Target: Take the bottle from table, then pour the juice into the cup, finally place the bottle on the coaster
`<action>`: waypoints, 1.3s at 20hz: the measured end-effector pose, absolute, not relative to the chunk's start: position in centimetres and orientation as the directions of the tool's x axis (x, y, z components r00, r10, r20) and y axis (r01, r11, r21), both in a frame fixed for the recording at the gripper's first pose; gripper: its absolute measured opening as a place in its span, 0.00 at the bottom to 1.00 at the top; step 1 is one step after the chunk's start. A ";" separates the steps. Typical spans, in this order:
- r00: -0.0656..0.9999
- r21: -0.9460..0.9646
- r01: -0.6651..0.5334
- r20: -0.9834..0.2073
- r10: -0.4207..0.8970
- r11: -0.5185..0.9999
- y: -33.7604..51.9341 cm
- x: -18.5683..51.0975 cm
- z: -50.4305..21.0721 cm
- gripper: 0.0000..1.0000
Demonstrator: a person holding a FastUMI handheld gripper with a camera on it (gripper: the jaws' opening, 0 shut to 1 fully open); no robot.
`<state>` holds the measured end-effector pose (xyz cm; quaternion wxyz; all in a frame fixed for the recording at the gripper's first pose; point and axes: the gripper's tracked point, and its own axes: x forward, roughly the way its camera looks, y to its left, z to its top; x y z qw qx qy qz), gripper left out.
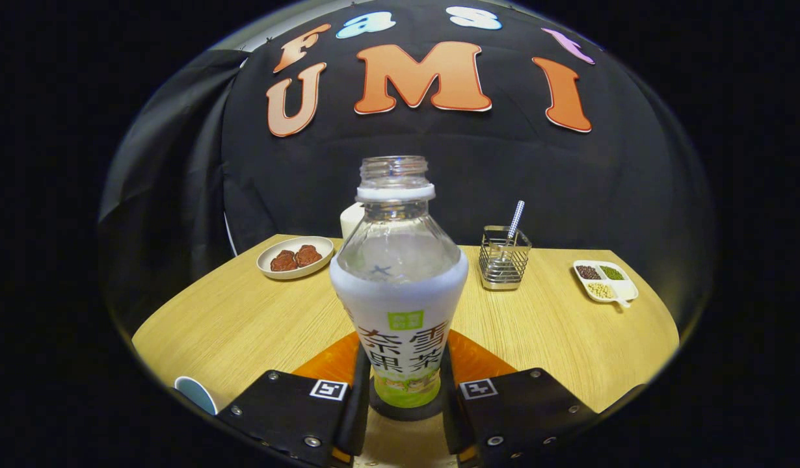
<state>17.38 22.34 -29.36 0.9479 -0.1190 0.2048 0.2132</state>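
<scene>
Wooden table (244, 325) fronts a black cloth wall. Gripper (405, 390) points level across the table, fingers closed against both sides of the upright, uncapped bottle (400, 292), which stands on the orange coaster (332, 361) between them. Cup (195, 393) sits beside the left finger. Beyond the bottle: plate (296, 257), wire holder (504, 257), divided dish (605, 279).
</scene>
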 end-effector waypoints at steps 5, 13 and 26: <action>0.820 -0.159 -0.464 -0.448 0.355 0.872 22.1 16.8 -30.5 0.53; 0.829 -0.165 -0.456 -0.437 0.350 0.875 21.4 16.8 -31.0 0.63; 0.859 -0.125 -0.396 -0.399 0.320 0.910 20.2 12.7 -23.6 0.97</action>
